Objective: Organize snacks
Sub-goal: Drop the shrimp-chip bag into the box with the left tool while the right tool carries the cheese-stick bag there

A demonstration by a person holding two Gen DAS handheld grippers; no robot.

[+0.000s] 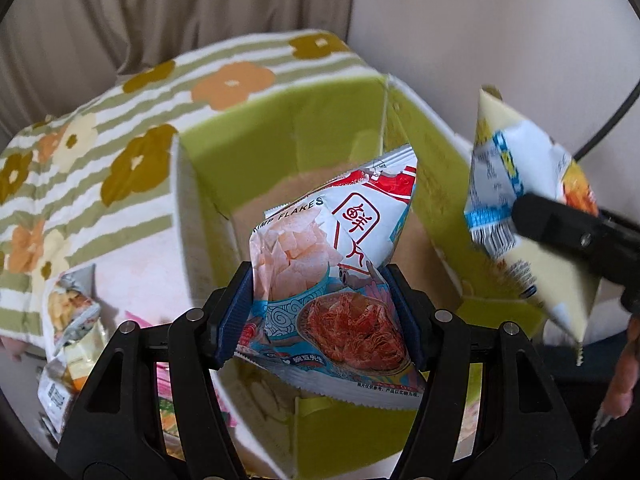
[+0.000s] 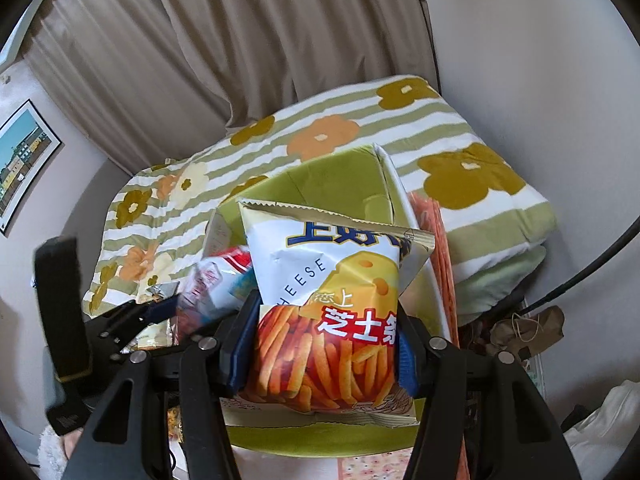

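Left wrist view: left gripper (image 1: 320,300) pinches shrimp flakes bag (image 1: 332,264) over green box (image 1: 280,128); right gripper (image 2: 320,344) clamps cheese sticks bag (image 2: 332,300); loose packets (image 1: 68,320) lower left remain.

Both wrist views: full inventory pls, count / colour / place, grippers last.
shrimp flakes bag: 1, white-red-blue, in left gripper over the box
cheese sticks bag: 1, white-yellow-orange, in right gripper by the box
green box: 1, lime, open, on the bed
loose snack packs: several, mixed colours, left of the box
floral blanket: 1, green-white striped, behind the box
curtain: 1, beige, background
left gripper: 1, black, blue pads, shut
right gripper: 1, black, blue pads, shut
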